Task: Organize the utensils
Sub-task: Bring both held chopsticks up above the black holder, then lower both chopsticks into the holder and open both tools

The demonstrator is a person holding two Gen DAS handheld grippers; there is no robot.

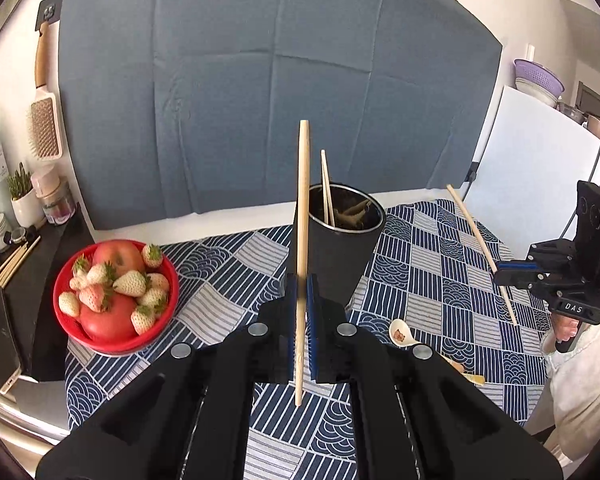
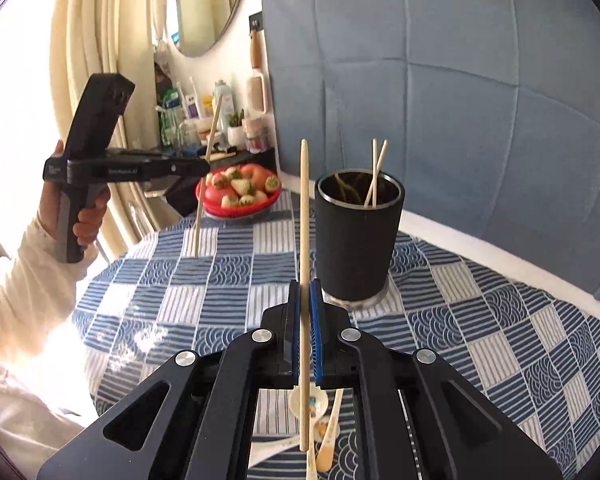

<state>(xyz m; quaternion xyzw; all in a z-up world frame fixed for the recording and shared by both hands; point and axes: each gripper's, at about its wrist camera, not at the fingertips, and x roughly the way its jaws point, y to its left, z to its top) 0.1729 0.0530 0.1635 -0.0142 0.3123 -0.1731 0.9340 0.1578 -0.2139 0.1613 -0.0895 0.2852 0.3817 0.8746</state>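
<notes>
My left gripper [image 1: 301, 285] is shut on a wooden chopstick [image 1: 303, 180] that stands nearly upright between its blue pads. Just behind it is a black cup [image 1: 340, 252] with other chopsticks [image 1: 326, 188] leaning inside. In the right wrist view my right gripper [image 2: 305, 292] is shut on a second upright chopstick [image 2: 304, 220], to the left of and nearer than the black cup [image 2: 356, 240]. Each view shows the other gripper in the air with its stick: the right gripper [image 1: 499, 276] and the left gripper [image 2: 206, 166]. White spoons [image 2: 320, 402] lie on the cloth under the right gripper.
A blue and white patchwork cloth [image 1: 440, 264] covers the table. A red bowl [image 1: 72, 332] of strawberries and tomatoes sits at the left. A phone [image 1: 0, 340] leans at the left edge, by a shelf of bottles. A white spoon [image 1: 400, 334] lies near the front right.
</notes>
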